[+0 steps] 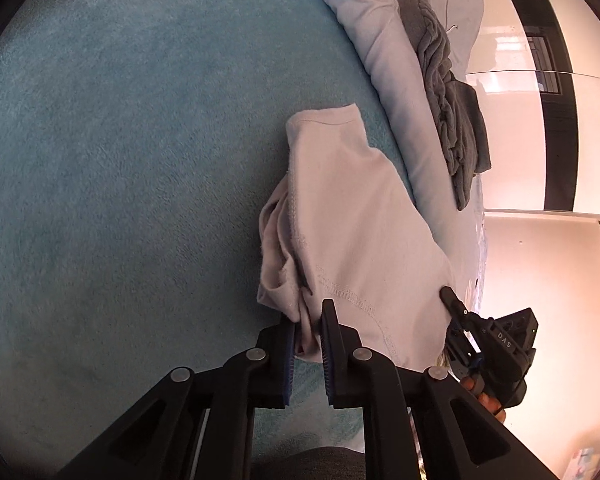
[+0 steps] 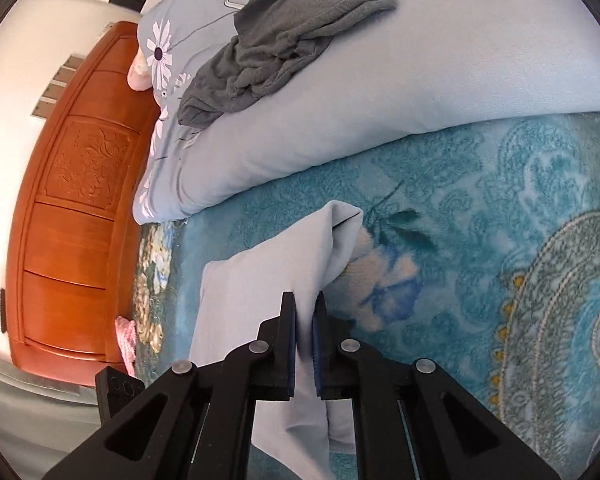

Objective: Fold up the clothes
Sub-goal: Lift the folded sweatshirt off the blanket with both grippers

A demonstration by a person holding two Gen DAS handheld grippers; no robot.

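The pale garment [image 1: 352, 216] is clamped by both the left gripper [image 1: 309, 322] and the right gripper [image 2: 304, 312] above the blanket [image 1: 120, 160]. A fold appears underway. Matched edges are called for next.

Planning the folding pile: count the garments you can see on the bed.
2. A pale garment held by the left gripper and right gripper; a grey garment crumpled on the quilt. More may be hidden.

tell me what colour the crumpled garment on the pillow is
Dark grey garment; right wrist view shows it best.
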